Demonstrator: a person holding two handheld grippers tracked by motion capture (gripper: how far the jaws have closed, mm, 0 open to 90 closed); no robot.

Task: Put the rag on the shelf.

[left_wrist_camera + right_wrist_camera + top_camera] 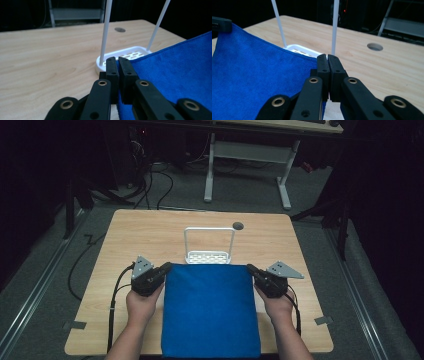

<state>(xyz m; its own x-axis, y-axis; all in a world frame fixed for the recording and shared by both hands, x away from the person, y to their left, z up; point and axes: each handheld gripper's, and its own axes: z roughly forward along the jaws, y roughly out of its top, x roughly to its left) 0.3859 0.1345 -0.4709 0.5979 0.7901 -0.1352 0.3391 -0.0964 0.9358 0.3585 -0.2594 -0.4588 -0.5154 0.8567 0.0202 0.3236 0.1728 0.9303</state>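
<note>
Gripping the blue cloth (210,310) by its 2 far corners, the left gripper (166,267) and right gripper (249,268) each have jaws clamped together on the fabric. The cloth is stretched flat between them just in front of the white rack (209,247), its near edge hanging past the table (150,230) edge. As I judge it, the pick-up is done; draping the cloth over the rack's bar is left. The long axis runs from the person toward the rack, far edge parallel to the bar.
</note>
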